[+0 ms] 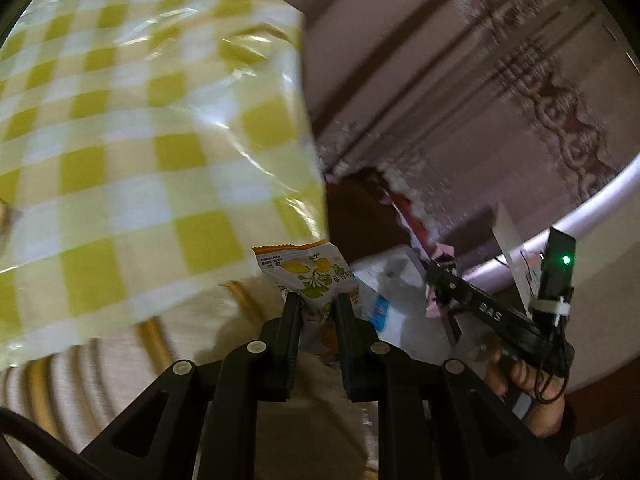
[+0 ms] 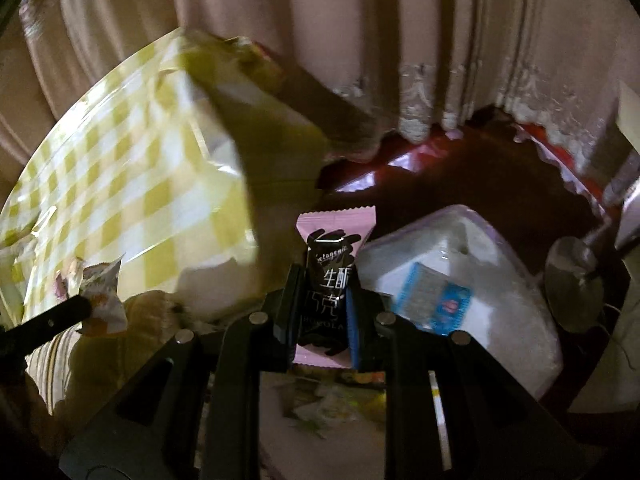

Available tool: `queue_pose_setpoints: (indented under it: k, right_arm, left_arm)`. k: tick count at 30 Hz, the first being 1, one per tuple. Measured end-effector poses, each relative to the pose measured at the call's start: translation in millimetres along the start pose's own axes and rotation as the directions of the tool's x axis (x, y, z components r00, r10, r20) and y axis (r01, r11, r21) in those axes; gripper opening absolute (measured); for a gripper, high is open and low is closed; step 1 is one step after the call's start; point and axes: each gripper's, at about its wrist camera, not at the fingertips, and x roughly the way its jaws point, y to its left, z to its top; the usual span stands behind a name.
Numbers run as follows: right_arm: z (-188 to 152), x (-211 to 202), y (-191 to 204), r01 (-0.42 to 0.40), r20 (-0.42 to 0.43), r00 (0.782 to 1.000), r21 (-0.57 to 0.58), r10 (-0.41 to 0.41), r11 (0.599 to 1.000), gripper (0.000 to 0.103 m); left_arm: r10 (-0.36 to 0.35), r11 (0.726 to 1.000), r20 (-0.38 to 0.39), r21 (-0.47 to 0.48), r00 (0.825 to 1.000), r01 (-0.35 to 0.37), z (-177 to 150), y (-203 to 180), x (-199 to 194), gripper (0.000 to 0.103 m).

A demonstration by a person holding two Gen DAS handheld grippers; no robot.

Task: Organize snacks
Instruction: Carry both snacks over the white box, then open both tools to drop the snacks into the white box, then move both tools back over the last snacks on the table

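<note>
Your left gripper [image 1: 316, 300] is clenched on a white-and-orange snack packet [image 1: 310, 272]; your right gripper [image 2: 326, 280] grips a pink-and-black chocolate packet [image 2: 334, 264]; both hang off the table, unplaced. A white bin [image 2: 472, 248] holding one blue packet [image 2: 434, 300] sits just right; more wrappers [image 2: 332, 400] lie below, so I'd say sorting is barely begun. The checked tablecloth [image 1: 140, 140] edge crowds your left; the dark floor [image 2: 460, 176] ahead is open.
</note>
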Motion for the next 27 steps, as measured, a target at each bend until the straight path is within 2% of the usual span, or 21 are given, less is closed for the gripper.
queue_pose_setpoints:
  k: [7, 9, 11, 12, 14, 15, 16, 20, 23, 25, 27]
  right_arm:
    - [-2.2, -1.3, -27.9, 0.023, -0.025, 0.999, 0.041, -0.022, 0.999, 0.025]
    - [-2.7, -3.2, -30.0, 0.022, -0.027, 0.999, 0.046, -0.021, 0.999, 0.025]
    - [-2.8, -5.0, -31.1, 0.020, -0.028, 0.999, 0.046, -0.019, 0.999, 0.028]
    - [-2.7, -5.1, -29.7, 0.023, -0.028, 0.999, 0.046, -0.021, 0.999, 0.031]
    - [-1.4, -6.8, -28.4, 0.027, -0.024, 0.999, 0.049, -0.026, 0.998, 0.059]
    - [-0.9, -7.7, -28.3, 0.028, -0.017, 0.999, 0.050, -0.027, 0.998, 0.065]
    - [-0.6, -9.4, -28.5, 0.026, -0.007, 1.000, 0.048, -0.026, 0.999, 0.071]
    - [5.2, -17.9, -17.5, 0.066, 0.023, 0.998, -0.006, -0.066, 0.998, 0.079]
    - [7.9, -23.5, -12.0, 0.077, 0.050, 0.996, -0.025, -0.076, 0.997, 0.085]
    - [10.0, -27.3, -6.8, 0.107, 0.070, 0.992, -0.032, -0.104, 0.994, 0.087]
    - [11.3, -29.3, -2.6, 0.149, 0.079, 0.986, -0.036, -0.146, 0.988, 0.088]
  left_arm:
    - [-0.070, 0.996, -0.081, 0.046, 0.994, 0.074, -6.6, -29.7, 22.9, 0.020]
    - [-0.078, 0.996, -0.104, 0.040, 0.992, 0.083, -8.7, -31.6, 27.5, 0.026]
    - [-0.065, 0.997, -0.114, 0.030, 0.991, 0.069, -8.4, -27.4, 28.1, 0.043]
    - [-0.062, 0.998, -0.110, 0.020, 0.992, 0.064, -8.1, -24.9, 27.1, 0.047]
    - [-0.058, 0.998, -0.091, -0.002, 0.994, 0.058, -6.7, -19.3, 21.7, 0.052]
    - [-0.052, 0.999, -0.083, -0.005, 0.995, 0.052, -6.2, -17.2, 18.1, 0.052]
    - [-0.042, 0.999, -0.072, -0.006, 0.997, 0.041, -5.4, -15.2, 14.6, 0.052]
    - [0.016, 0.999, -0.049, -0.029, 0.999, -0.017, -4.0, -2.6, 2.5, 0.054]
    - [0.097, 0.995, -0.015, -0.030, 0.995, -0.098, -3.0, 7.7, -11.6, 0.054]
    - [0.169, 0.986, 0.013, -0.013, 0.985, -0.169, -4.0, 14.8, -25.0, 0.055]
    - [0.265, 0.964, 0.049, -0.015, 0.963, -0.265, -3.9, 20.5, -36.9, 0.057]
